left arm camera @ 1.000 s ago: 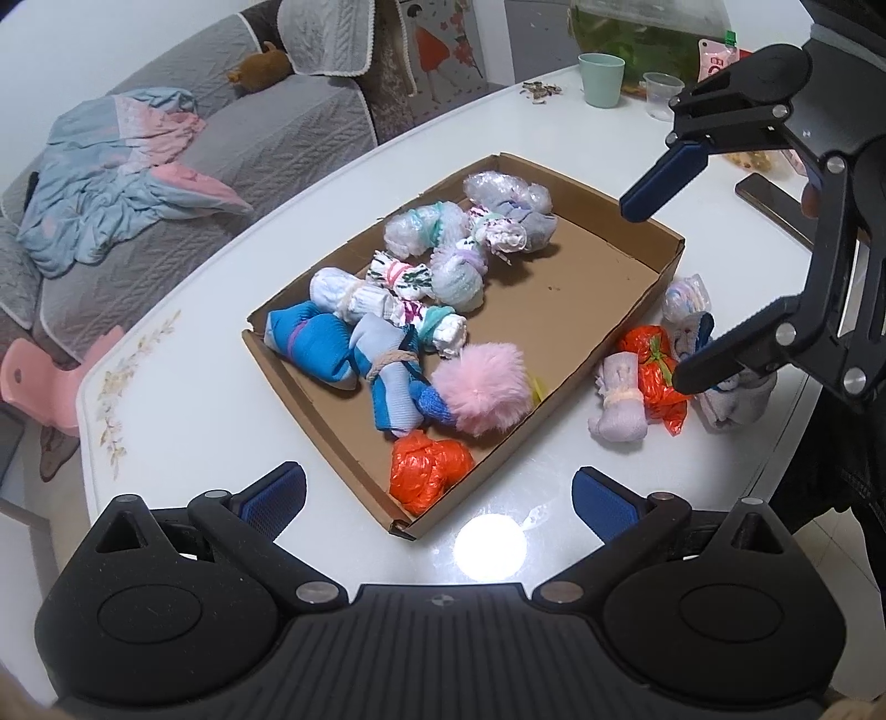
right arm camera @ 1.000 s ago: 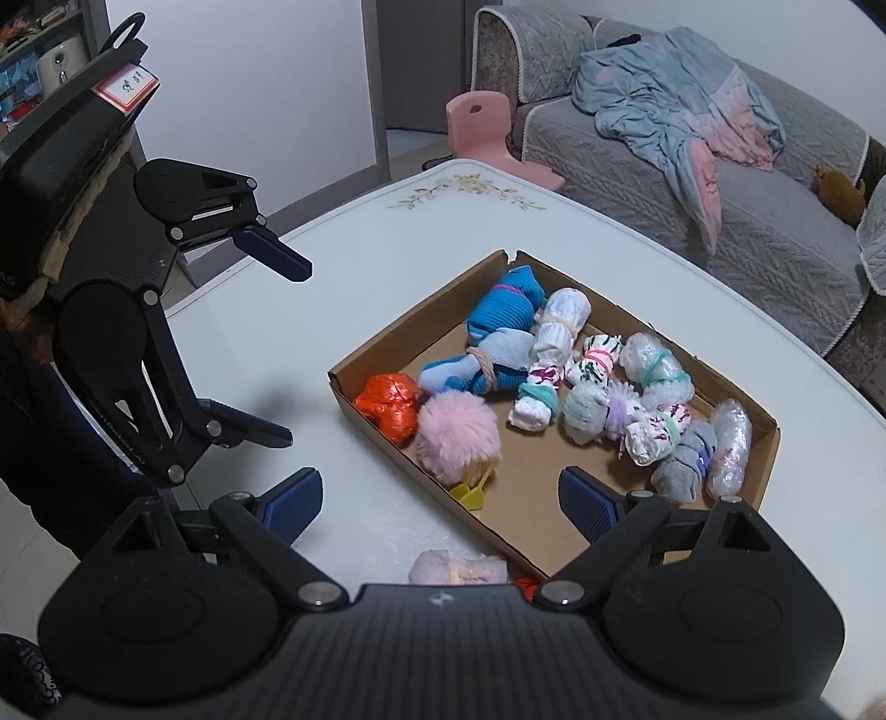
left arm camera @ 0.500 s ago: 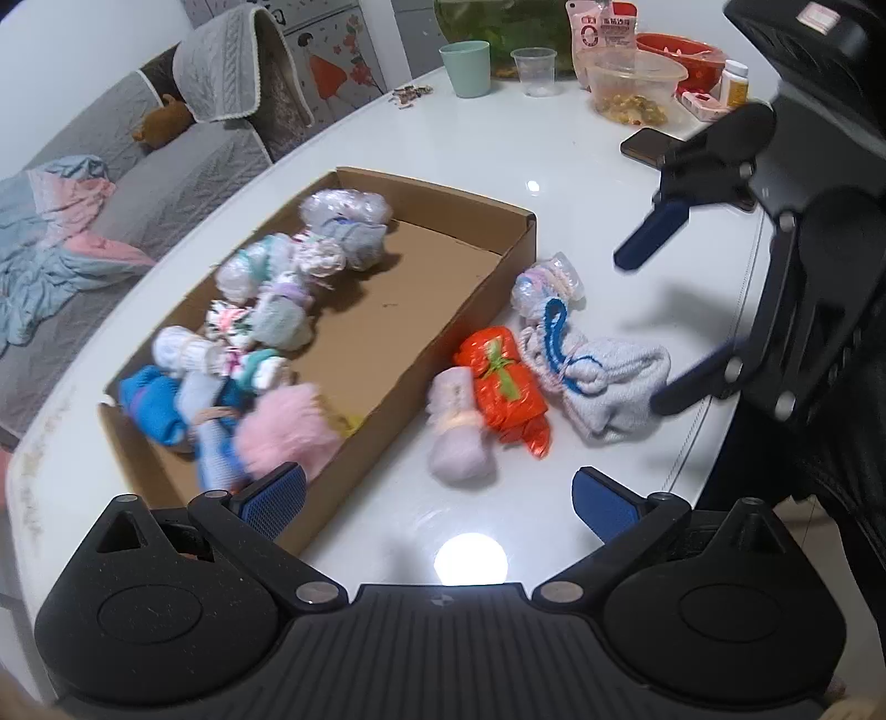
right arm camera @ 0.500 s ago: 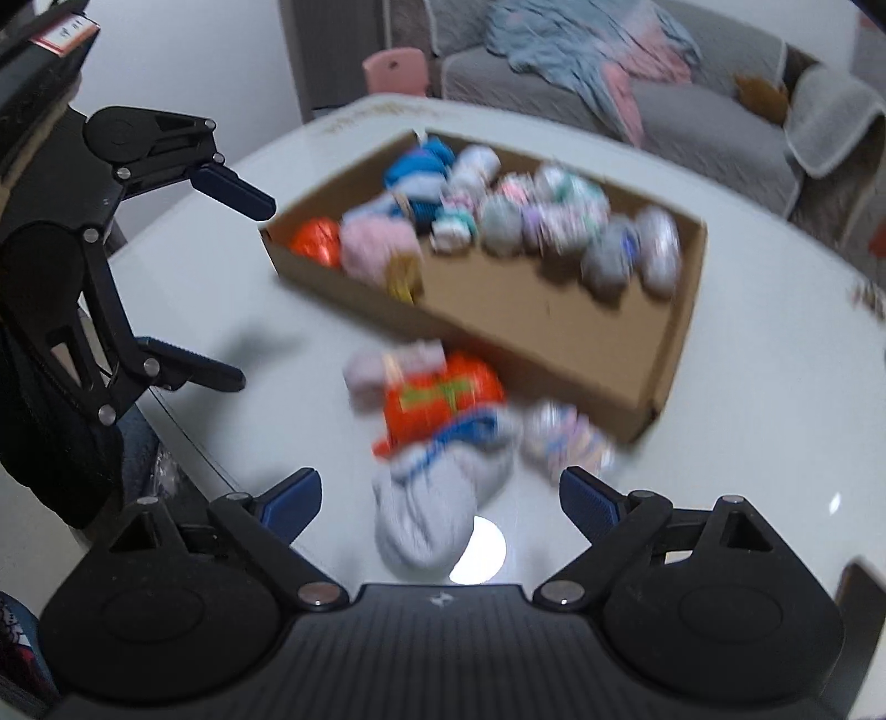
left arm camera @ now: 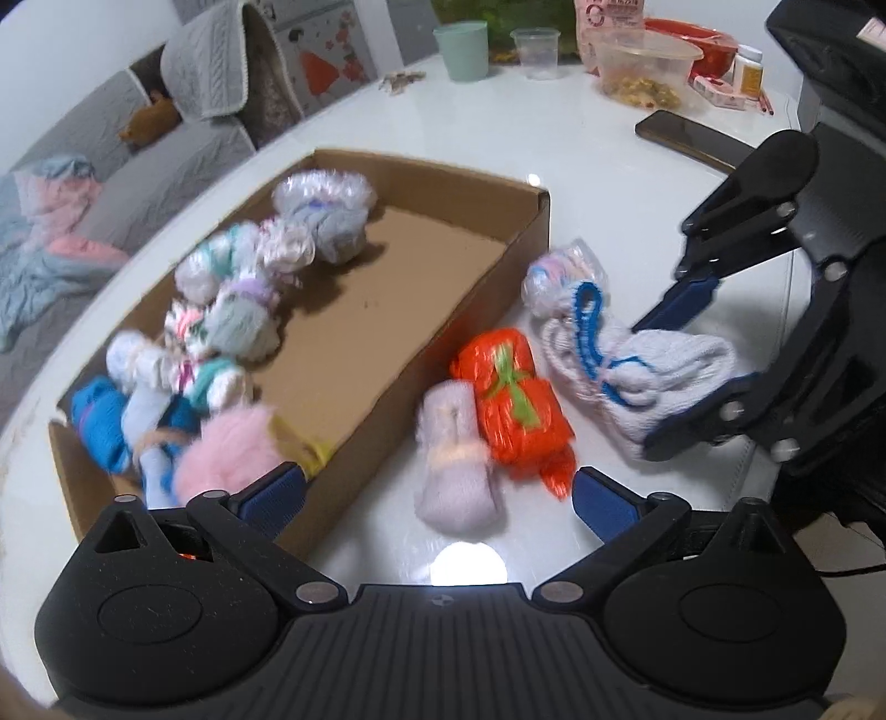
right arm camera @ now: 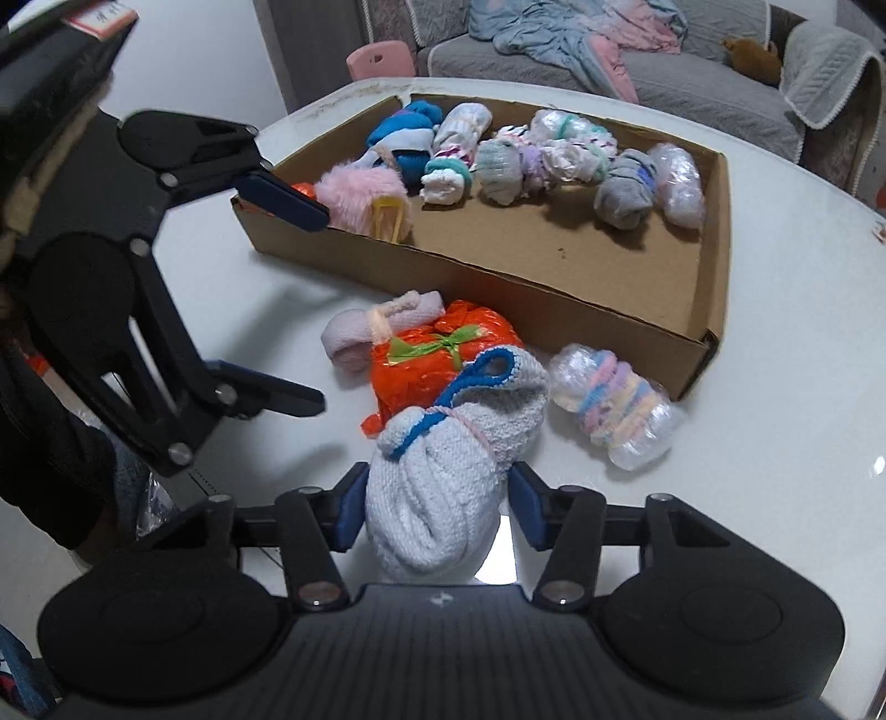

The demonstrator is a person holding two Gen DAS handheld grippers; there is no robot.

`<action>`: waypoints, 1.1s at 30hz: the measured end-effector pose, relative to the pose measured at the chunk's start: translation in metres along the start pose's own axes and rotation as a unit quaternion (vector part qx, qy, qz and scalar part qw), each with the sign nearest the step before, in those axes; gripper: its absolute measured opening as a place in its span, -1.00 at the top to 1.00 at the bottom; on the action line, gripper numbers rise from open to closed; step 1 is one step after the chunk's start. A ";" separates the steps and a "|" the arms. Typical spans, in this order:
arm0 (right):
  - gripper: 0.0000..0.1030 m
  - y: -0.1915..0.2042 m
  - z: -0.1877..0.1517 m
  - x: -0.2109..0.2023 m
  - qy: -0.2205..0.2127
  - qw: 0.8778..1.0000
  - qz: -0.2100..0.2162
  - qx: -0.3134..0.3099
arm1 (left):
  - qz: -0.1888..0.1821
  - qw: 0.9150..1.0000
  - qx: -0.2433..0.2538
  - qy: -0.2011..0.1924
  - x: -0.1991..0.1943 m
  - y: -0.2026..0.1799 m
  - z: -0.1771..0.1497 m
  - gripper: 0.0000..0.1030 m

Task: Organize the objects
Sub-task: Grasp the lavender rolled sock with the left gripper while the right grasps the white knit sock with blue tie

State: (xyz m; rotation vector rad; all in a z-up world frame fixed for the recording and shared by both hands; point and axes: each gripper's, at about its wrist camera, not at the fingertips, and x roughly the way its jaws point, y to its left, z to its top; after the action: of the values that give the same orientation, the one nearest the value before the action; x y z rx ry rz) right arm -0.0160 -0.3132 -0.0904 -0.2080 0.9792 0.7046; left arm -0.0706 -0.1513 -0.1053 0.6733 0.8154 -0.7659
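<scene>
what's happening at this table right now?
A person is sorting small bundled items into a cardboard box on a white table. The right tongs have just been closing on a white knit bundle with blue trim, and the pads now press its sides. The left tongs are open, hovering by a pale pink roll and an orange wrapped bundle. A plastic-wrapped pastel bundle also waits outside the box; about a dozen are already inside.

A green cup [left arm camera: 460, 50], a clear cup [left arm camera: 536, 52] and a phone [left arm camera: 692, 141] sit far off. A blue garment [right arm camera: 576, 25] lies on the grey sofa [right arm camera: 692, 83].
</scene>
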 end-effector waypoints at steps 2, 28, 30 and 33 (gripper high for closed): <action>0.07 -0.004 -0.004 -0.006 -0.006 1.000 0.000 0.005 | -0.003 1.000 0.001 -0.004 0.004 0.001 0.002 -0.99; 0.07 -0.032 -0.019 -0.034 -0.023 0.999 -0.007 0.043 | -0.037 0.999 0.035 0.016 0.017 -0.009 -0.007 -0.77; 0.07 -0.031 -0.019 -0.034 -0.023 0.999 -0.005 0.042 | -0.035 0.999 0.038 0.018 0.017 -0.005 -0.007 -0.71; 0.07 -0.029 -0.018 -0.034 -0.024 0.999 -0.004 0.040 | -0.043 0.999 0.023 0.021 0.017 0.004 -0.010 -0.64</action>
State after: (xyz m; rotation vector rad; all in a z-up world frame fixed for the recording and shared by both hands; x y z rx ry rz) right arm -0.0226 -0.3591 -0.0773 -0.1237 0.9594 0.6592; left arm -0.0636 -0.1471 -0.1235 0.7014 0.8717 -0.8538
